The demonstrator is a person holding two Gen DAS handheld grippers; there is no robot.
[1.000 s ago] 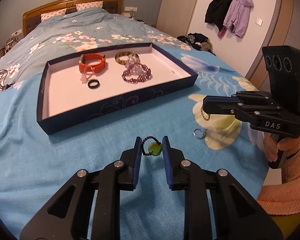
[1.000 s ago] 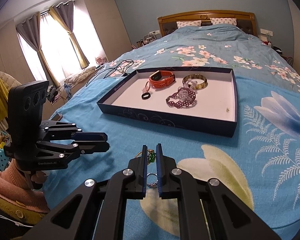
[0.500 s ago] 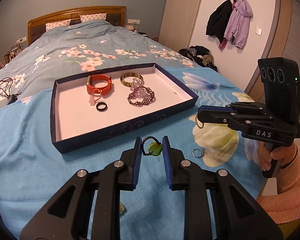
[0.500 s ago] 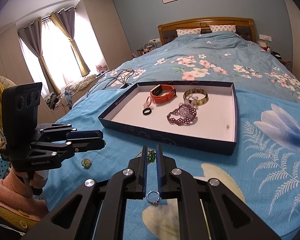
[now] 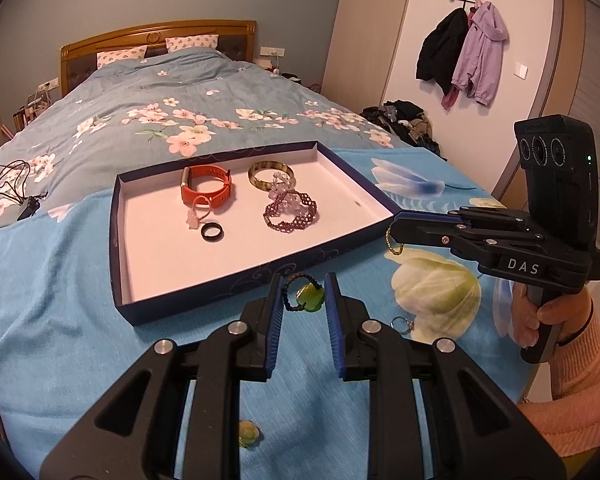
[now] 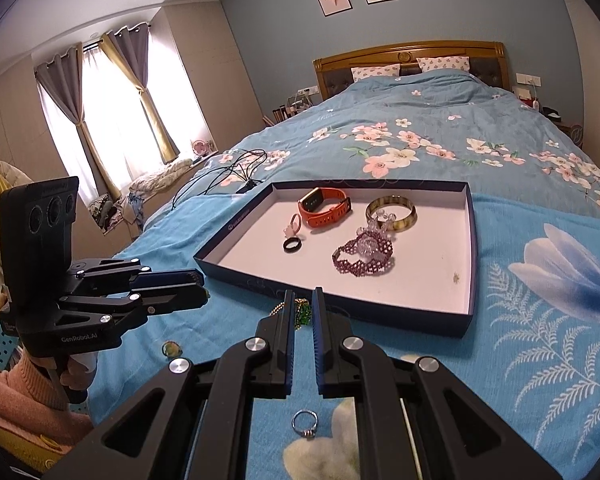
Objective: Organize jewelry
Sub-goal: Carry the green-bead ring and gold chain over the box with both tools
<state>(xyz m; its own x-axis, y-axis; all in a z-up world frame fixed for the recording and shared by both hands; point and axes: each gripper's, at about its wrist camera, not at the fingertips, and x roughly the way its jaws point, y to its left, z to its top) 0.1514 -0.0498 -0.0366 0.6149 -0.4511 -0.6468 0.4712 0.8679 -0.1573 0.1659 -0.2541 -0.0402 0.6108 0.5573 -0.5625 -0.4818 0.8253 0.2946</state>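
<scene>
left wrist: faces headboard | right wrist: likewise | shared: tray

"DAS" on right claw; "GenRobot.AI" on left claw

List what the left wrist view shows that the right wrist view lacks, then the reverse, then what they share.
Only the left wrist view: the green pendant gripped in the left tool, and the coats on the wall hook.
Only the right wrist view: the curtained windows.
Both: the tray with the orange watch band inside, the silver ring on the bedspread, and the right tool pinching a gold chain.
</scene>
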